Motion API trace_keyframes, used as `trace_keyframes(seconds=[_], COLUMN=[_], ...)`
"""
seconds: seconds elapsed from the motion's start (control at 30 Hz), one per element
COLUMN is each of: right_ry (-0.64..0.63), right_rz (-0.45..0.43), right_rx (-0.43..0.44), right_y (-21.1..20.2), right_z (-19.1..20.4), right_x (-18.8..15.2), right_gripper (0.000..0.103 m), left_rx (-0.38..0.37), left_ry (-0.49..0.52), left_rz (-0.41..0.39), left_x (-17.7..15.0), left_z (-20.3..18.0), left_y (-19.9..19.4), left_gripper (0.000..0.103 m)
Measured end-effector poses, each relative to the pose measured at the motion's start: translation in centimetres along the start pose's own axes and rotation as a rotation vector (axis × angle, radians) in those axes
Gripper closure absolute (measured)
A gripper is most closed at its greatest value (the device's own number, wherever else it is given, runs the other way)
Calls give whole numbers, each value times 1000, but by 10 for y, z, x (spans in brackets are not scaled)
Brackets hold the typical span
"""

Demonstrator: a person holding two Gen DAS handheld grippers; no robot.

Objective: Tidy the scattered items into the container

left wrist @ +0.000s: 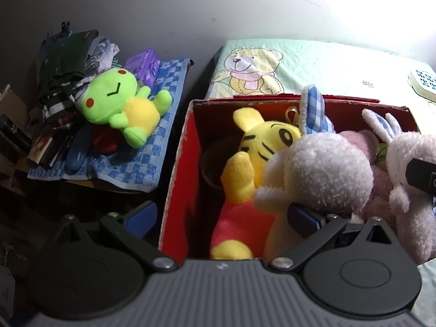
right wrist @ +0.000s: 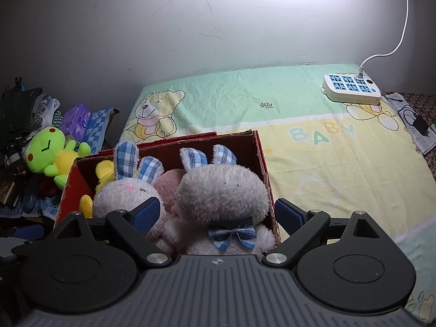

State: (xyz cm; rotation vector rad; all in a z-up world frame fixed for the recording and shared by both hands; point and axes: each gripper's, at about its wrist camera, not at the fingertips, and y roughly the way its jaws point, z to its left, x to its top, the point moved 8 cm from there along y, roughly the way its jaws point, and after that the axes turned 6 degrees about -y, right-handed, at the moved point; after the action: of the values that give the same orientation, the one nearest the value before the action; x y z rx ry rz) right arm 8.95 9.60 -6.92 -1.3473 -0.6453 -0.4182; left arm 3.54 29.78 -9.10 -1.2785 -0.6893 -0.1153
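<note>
Right gripper (right wrist: 216, 215) spread over white bunny (right wrist: 222, 190), red box (right wrist: 261, 152) beneath

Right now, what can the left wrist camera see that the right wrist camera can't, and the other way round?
Only the left wrist view shows the yellow tiger toy's face and its pink body lying inside the box.

Only the right wrist view shows the white power strip fully, its cable, the word BABY on the sheet, and the bunny's blue bow tie.

Both show the red box, two white bunnies with checked ears, the green frog toy outside the box, and an open gripper.
</note>
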Motion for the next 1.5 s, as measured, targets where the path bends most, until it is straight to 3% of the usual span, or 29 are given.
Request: trace_keyframes(seconds=[0.67, 1.1, 1.5], right_ry=[-24, -86, -113], right_rz=[15, -7, -6], right_rx=[16, -34, -71], right_y=[1, -7, -3], right_z=[6, 18, 19], right_x=[-4, 0, -3], right_gripper=[10, 10, 10], left_rx=[-22, -9, -4], left_ry=[-31, -65, 30], left_rz=[-56, -33, -47], left_x=[-3, -11, 9], left_z=[6, 25, 37], left_y=[-11, -17, -27], left_gripper=[1, 1, 1])
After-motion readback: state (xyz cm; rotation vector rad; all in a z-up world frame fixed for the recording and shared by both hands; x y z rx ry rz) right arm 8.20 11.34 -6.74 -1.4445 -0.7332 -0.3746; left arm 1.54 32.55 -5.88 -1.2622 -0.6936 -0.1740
